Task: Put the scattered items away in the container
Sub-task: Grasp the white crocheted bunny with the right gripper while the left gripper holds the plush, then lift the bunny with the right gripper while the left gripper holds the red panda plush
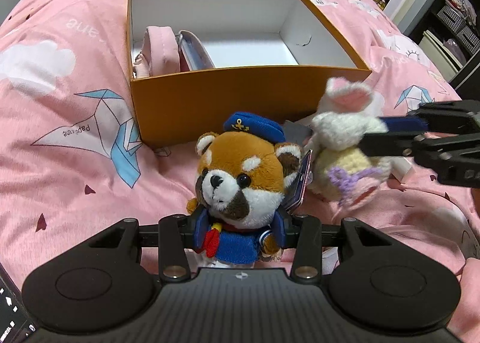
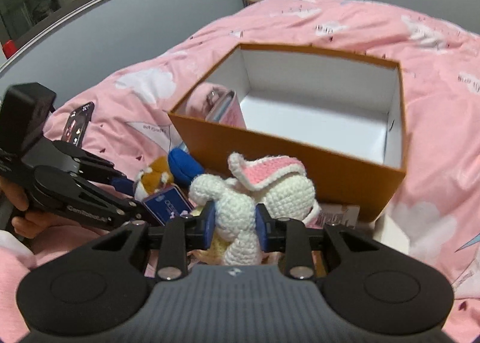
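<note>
A red panda plush (image 1: 240, 175) in a blue sailor cap and shirt sits between the blue pads of my left gripper (image 1: 238, 230), which is shut on its body. Beside it on the right, a white crocheted bunny (image 1: 345, 139) with pink ears hangs in my right gripper (image 1: 378, 130), shut on it. In the right wrist view the bunny (image 2: 255, 193) is pinched between the right gripper's (image 2: 235, 223) pads, and the left gripper (image 2: 129, 193) holds the panda (image 2: 156, 178) at the left. The orange box (image 1: 228, 103) (image 2: 300, 163) stands open just beyond both toys.
Inside the box (image 1: 318, 31) lie a pink pouch (image 1: 159, 49) and a pale case (image 1: 195, 52) at its left end. A pink printed duvet (image 1: 60, 103) covers the bed. A phone (image 2: 78, 127) lies on it. A small card (image 2: 168, 205) hangs by the panda. A hand (image 2: 18, 202) grips the left tool.
</note>
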`<action>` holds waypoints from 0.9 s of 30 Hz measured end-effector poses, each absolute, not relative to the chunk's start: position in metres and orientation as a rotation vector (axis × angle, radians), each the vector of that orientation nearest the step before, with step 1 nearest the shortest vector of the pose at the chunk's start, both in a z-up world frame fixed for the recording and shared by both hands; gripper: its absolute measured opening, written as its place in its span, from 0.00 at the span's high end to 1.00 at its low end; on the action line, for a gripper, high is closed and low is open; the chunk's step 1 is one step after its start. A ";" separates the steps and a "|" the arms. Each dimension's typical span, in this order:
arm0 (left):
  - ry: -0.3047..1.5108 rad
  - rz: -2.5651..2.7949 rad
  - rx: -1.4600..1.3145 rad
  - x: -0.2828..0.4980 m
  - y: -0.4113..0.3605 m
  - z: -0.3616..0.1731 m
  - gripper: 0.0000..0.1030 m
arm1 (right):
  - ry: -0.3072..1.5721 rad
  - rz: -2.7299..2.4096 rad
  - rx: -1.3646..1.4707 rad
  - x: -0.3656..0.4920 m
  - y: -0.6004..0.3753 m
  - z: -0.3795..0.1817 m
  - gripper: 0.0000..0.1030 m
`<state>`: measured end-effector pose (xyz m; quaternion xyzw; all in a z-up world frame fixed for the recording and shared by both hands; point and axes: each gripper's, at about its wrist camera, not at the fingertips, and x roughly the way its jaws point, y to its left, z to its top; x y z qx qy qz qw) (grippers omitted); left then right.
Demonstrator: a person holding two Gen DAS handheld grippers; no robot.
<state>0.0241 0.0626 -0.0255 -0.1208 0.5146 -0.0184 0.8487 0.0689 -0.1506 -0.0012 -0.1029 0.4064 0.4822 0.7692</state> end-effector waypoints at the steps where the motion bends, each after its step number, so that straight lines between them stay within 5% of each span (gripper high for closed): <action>1: 1.085 -0.039 -0.254 0.024 0.063 -0.026 0.52 | 0.895 1.043 -0.231 0.070 -0.153 -0.005 0.70; 21: 1.096 -0.050 -0.230 0.025 0.056 -0.030 0.52 | 0.966 0.814 -0.321 0.051 -0.179 -0.012 0.59; 23: 1.096 -0.049 -0.227 0.026 0.055 -0.030 0.52 | 0.935 0.850 -0.322 0.043 -0.169 -0.004 0.53; 25: 1.095 -0.048 -0.223 0.025 0.054 -0.030 0.52 | 0.914 0.851 -0.374 0.035 -0.154 -0.005 0.36; 27: 1.095 -0.048 -0.225 0.025 0.054 -0.030 0.52 | 0.898 0.817 -0.439 0.030 -0.139 -0.011 0.35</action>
